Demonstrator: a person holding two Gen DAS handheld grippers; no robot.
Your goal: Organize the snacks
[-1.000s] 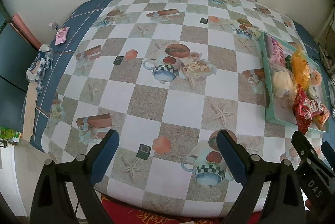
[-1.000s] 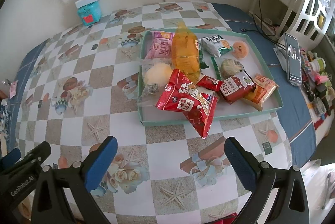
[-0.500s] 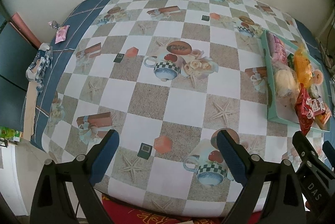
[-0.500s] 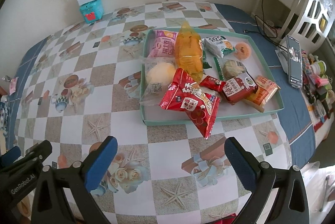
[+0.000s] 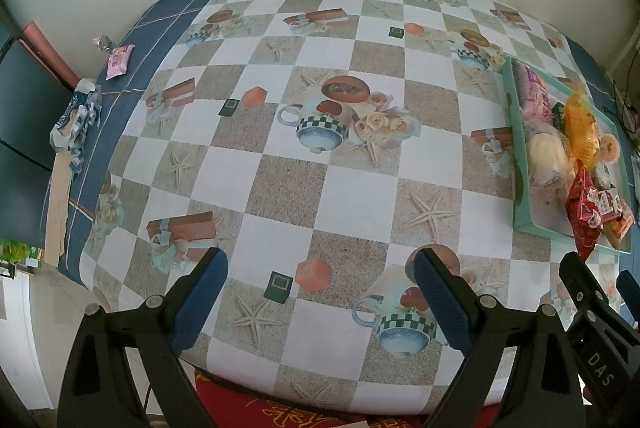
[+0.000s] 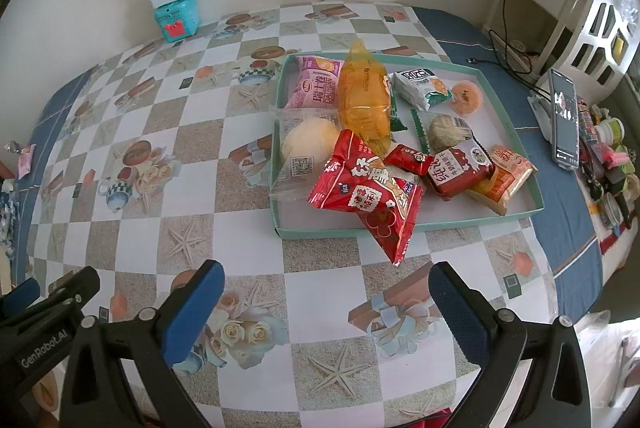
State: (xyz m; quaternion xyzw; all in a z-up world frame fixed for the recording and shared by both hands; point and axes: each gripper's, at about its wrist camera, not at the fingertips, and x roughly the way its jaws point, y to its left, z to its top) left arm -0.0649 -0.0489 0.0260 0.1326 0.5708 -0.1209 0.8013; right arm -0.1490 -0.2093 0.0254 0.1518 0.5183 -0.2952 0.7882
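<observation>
A shallow teal tray on the checked tablecloth holds several snack packs. A big red packet hangs over the tray's near rim, beside an orange bag, a pink pack and a clear-wrapped bun. My right gripper hovers open over the cloth in front of the tray, nothing between its fingers. My left gripper stands open and empty over the table's near edge; the tray lies far to its right. One pink snack lies at the far left edge.
A teal box with a white power strip on top stands against the back wall. A phone on a stand and small clutter sit right of the tray. Crumpled wrappers lie at the table's left edge. The right gripper's body shows at the lower right of the left wrist view.
Both views have shifted slightly, the scene sliding a little down in frame. Nothing was picked up or let go; both grippers stay open.
</observation>
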